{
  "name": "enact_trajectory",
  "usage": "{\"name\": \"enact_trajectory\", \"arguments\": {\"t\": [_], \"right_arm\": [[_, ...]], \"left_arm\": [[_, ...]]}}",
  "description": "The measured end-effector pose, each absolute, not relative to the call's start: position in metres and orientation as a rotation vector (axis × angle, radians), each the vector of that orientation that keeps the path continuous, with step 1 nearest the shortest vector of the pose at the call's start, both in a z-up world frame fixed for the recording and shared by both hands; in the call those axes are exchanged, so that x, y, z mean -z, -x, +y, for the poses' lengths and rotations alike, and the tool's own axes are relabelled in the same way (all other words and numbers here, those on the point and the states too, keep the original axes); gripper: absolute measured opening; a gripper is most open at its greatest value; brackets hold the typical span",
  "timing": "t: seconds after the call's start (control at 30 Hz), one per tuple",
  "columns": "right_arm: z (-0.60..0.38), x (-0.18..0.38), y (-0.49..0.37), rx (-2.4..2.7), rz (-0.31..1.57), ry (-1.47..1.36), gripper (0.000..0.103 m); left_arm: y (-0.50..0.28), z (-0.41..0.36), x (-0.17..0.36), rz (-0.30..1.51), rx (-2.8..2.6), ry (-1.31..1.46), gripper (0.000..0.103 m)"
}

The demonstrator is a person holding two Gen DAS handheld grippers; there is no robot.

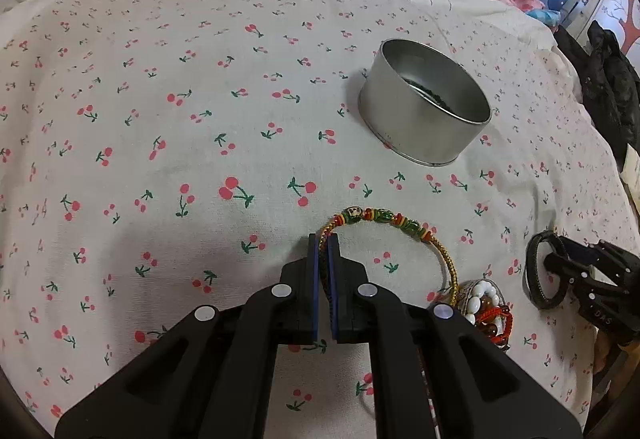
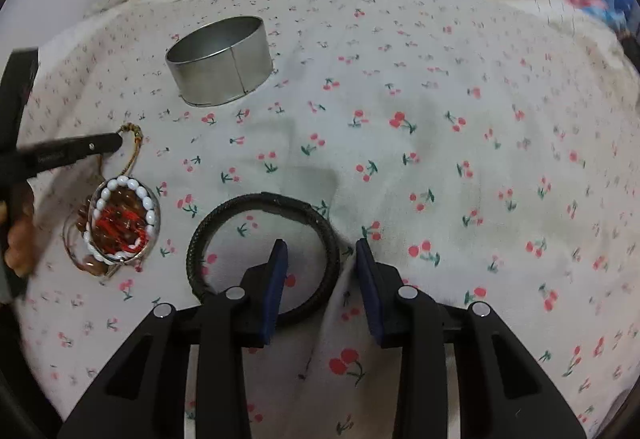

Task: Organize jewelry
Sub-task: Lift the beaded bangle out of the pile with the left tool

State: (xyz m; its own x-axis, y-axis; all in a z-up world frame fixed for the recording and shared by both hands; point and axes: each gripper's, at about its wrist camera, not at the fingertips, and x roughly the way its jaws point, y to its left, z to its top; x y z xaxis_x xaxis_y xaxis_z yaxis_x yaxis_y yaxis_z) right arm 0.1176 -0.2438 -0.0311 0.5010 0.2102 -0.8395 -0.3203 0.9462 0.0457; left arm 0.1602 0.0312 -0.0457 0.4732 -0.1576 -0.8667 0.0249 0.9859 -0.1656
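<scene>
Gold braided bracelet (image 1: 400, 223) with green beads being pinched by left gripper (image 1: 323, 251), pads almost shut on cord. Bracelet lying on cherry-print sheet (image 1: 160, 159), loop curving to right of tongs. Metal tin (image 1: 424, 107) sitting ahead and to right, well apart; likely drop spot. Black leather bracelet (image 2: 264, 251) being straddled by right gripper (image 2: 320, 259), pads wide open, holding nothing; one pad inside ring. Bead pile (image 2: 120, 223) lying near. Gripper lettering being seen, too blurred to read.
</scene>
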Motion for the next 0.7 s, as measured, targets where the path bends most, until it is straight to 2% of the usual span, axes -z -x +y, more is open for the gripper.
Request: {"name": "enact_trajectory", "arguments": {"t": [0.1,0.3,0.37,0.5,0.7], "right_arm": [[-0.241,0.017,-0.110,-0.356,0.900,0.119,0.031],[-0.237,0.042,-0.122,-0.368,1.048,0.143,0.030],[-0.238,0.039,-0.117,-0.424,1.068,0.106,0.024],[-0.236,0.046,-0.116,-0.451,1.113,0.096,0.021],[-0.235,0.045,-0.113,-0.398,1.082,0.117,0.021]], "left_arm": [[-0.159,0.033,0.045,1.070,0.111,0.142,0.004],[-0.159,0.033,0.045,1.074,0.110,0.144,0.004],[-0.160,0.033,0.045,1.076,0.112,0.148,0.004],[-0.160,0.033,0.045,1.078,0.111,0.142,0.004],[-0.161,0.033,0.047,1.083,0.113,0.137,0.004]]}}
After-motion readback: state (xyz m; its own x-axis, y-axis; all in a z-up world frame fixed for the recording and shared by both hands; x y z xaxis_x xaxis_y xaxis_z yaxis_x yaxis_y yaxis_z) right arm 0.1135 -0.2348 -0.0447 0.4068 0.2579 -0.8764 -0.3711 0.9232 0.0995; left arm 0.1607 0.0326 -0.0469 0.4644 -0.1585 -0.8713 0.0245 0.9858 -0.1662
